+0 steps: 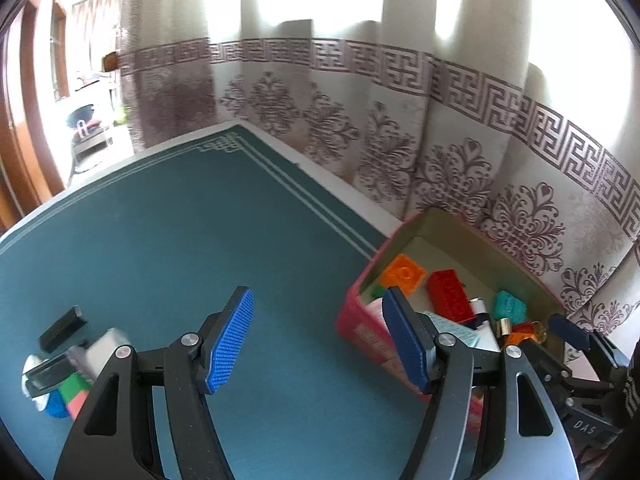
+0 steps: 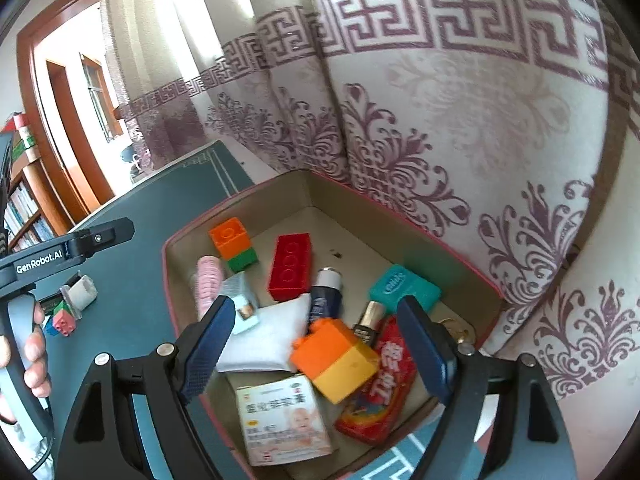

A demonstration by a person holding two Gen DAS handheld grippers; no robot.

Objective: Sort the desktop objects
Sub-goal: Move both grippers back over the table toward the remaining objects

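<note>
My left gripper (image 1: 318, 320) stands open over the bare green mat (image 1: 200, 240), nothing between its blue pads. Left of it lies a small pile: a black bar (image 1: 62, 328), a white roll (image 1: 106, 346) and coloured blocks (image 1: 70, 394). To its right is the pink box (image 1: 360, 320). My right gripper (image 2: 316, 308) is open above that box (image 2: 168, 264), over an orange-and-yellow brick (image 2: 336, 360). Inside also lie a red brick (image 2: 290, 266), an orange-green brick (image 2: 236, 248), a teal case (image 2: 402, 288), a white pouch (image 2: 264, 336), a medicine carton (image 2: 280, 416) and a red snack packet (image 2: 384, 384).
A patterned curtain (image 1: 400, 140) hangs right behind the table and the box. The mat's far edge (image 1: 160, 152) drops off toward a doorway. A person's hand (image 2: 36, 360) holds the left gripper's handle at the left of the right wrist view, and a bookshelf (image 2: 20, 200) stands behind it.
</note>
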